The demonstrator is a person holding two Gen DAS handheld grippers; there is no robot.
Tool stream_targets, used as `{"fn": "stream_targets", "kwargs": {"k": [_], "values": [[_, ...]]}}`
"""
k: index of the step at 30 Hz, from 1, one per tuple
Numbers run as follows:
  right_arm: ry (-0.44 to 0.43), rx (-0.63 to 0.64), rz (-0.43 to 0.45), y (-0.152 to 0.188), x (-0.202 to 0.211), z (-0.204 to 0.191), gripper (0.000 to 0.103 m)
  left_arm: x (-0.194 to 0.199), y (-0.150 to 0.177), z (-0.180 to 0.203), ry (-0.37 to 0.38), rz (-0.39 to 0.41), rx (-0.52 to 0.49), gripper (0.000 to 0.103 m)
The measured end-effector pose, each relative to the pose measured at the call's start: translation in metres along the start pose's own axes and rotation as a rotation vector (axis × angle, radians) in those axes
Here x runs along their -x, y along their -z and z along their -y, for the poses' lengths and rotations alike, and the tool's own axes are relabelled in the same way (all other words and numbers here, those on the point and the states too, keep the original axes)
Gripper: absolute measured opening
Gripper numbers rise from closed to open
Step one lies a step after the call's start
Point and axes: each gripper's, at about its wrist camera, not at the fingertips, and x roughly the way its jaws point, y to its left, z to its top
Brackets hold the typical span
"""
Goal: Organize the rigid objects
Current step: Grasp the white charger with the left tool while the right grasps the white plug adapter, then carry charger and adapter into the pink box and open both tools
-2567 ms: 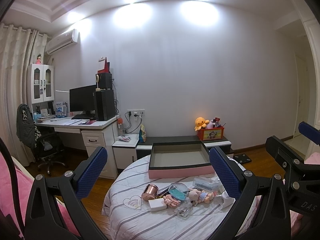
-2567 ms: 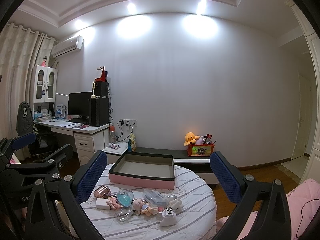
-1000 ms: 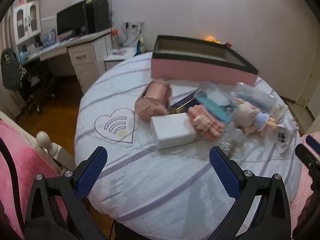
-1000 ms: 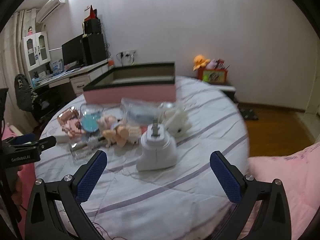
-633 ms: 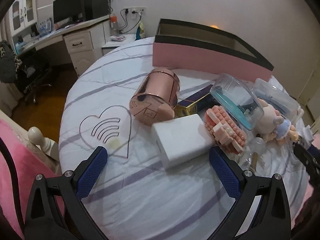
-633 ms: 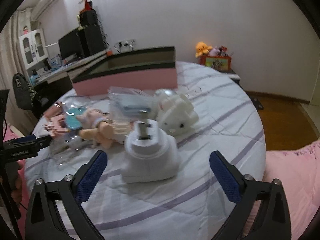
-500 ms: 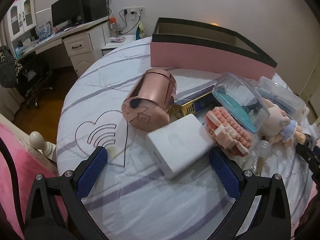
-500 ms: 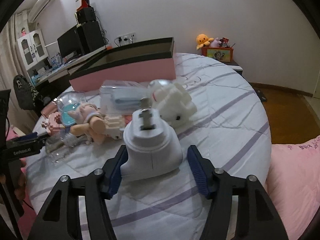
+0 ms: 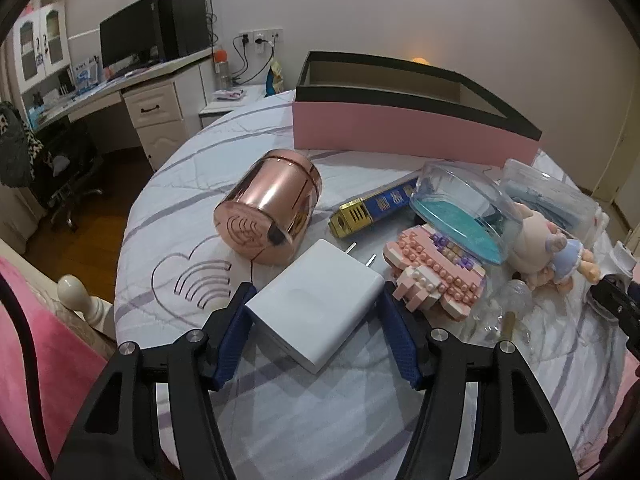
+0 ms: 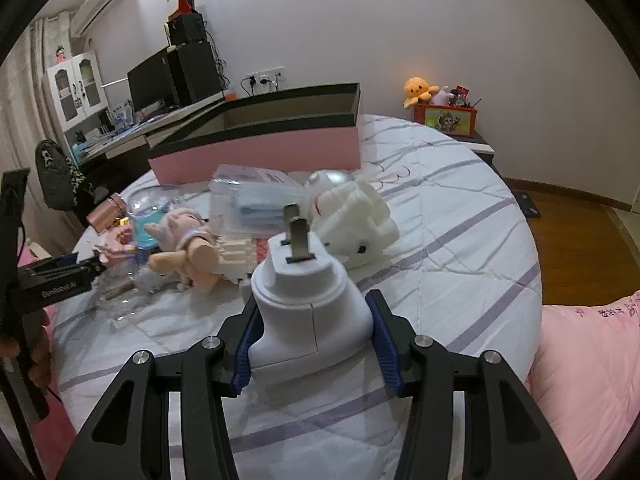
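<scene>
On a round table (image 9: 304,420) draped in a white cloth with lilac stripes, the left gripper (image 9: 316,332) is closing its blue-padded jaws around a flat white rectangular charger (image 9: 316,304), its corners rounded and its finish matte; the pads are sitting at its two side edges. The charger is lying flat near the table's front edge, its long axis running diagonally away from the camera toward the upper right, where two metal prongs are pointing toward a gold-and-blue box (image 9: 376,206). Just beyond its far-left corner a rose-gold metal canister (image 9: 272,210) is lying on its side, and a pink brick-built model (image 9: 434,276) is lying just to its right.

The right gripper (image 10: 316,332) is clamping its jaws on a white domed plug adapter (image 10: 310,308), glossy and broad at the base, stepping in toward the top. The adapter is standing upright on the cloth, two flat grey pins pointing up and slightly away. Beyond it are lying a white blocky toy (image 10: 356,212), a small doll (image 10: 188,240) and a pink open box (image 10: 256,156).
</scene>
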Motion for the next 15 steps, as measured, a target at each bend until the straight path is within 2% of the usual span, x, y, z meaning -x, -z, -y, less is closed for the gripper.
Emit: {"fn": "stream_targets", "kwargs": {"k": [8, 15], "values": [[-0.017, 0.019, 0.034, -0.005, 0.013, -0.008, 0.051, 0.021, 0.006, -0.013, 0.078, 0.008, 0.070, 0.063], [-0.031, 0.028, 0.083, -0.017, 0.023, -0.012, 0.051, 0.048, -0.003, 0.000, 0.080, 0.070, 0.021, 0.063]]}}
